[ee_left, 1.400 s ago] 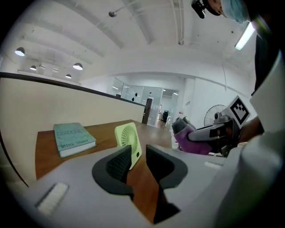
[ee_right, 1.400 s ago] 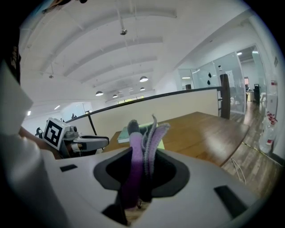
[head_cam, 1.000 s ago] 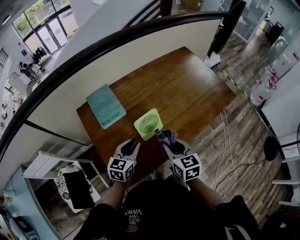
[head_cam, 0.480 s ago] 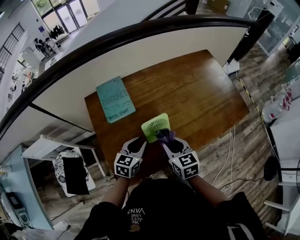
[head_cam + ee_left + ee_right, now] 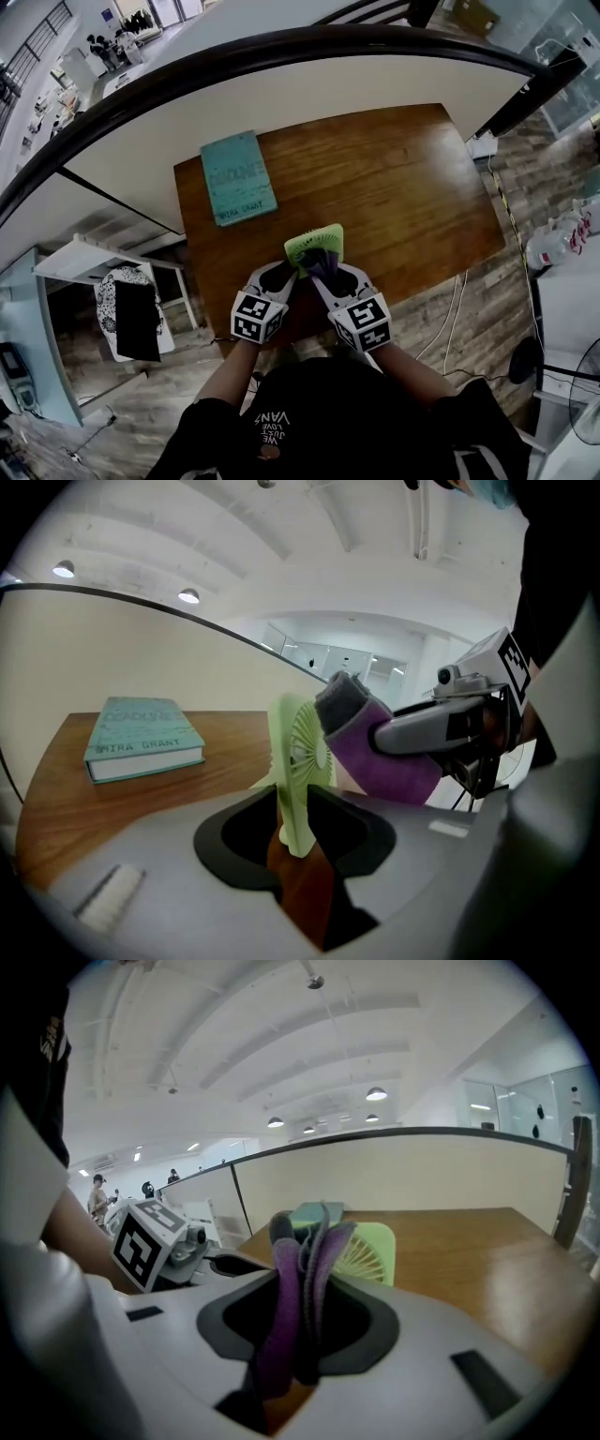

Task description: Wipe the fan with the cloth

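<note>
Left gripper clamps the fan, at its 1 o'clock. Right gripper clenches the cloth against the fan, at its 11 o'clock.

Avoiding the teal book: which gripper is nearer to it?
Left. The left gripper, holding the fan, sits nearside of the book; the right gripper, holding the cloth, is farther right.

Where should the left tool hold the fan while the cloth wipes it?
Grip the fan by its thin lower frame edge, from the person's side, as the left tool does. It stands upright, edge-on to those jaws, leaving the grille face free for the cloth.
</note>
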The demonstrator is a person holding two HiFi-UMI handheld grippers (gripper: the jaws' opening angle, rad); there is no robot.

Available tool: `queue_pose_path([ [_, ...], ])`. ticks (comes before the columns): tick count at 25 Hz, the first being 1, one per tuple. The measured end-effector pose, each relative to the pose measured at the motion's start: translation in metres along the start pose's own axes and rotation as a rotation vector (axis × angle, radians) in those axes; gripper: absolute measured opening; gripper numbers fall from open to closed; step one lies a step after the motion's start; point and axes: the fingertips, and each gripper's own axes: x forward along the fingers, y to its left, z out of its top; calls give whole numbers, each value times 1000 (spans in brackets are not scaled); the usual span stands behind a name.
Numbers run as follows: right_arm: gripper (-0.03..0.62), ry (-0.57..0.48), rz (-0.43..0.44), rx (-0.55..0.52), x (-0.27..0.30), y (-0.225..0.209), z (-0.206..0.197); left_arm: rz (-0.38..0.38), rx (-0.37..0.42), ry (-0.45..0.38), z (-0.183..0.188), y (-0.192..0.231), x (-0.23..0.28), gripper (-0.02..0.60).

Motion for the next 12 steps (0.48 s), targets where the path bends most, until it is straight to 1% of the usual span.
queue_pose_path([
  [6, 117, 6, 70, -61, 19, 11, 13, 30, 28, 15, -7, 10, 6, 86],
  [9, 117, 15, 79, -67, 27, 12, 13, 48, 11, 2, -2, 10, 5, 84],
  [12, 117, 19, 74, -57, 31, 10, 12, 49, 0, 1, -3, 10, 4, 76],
])
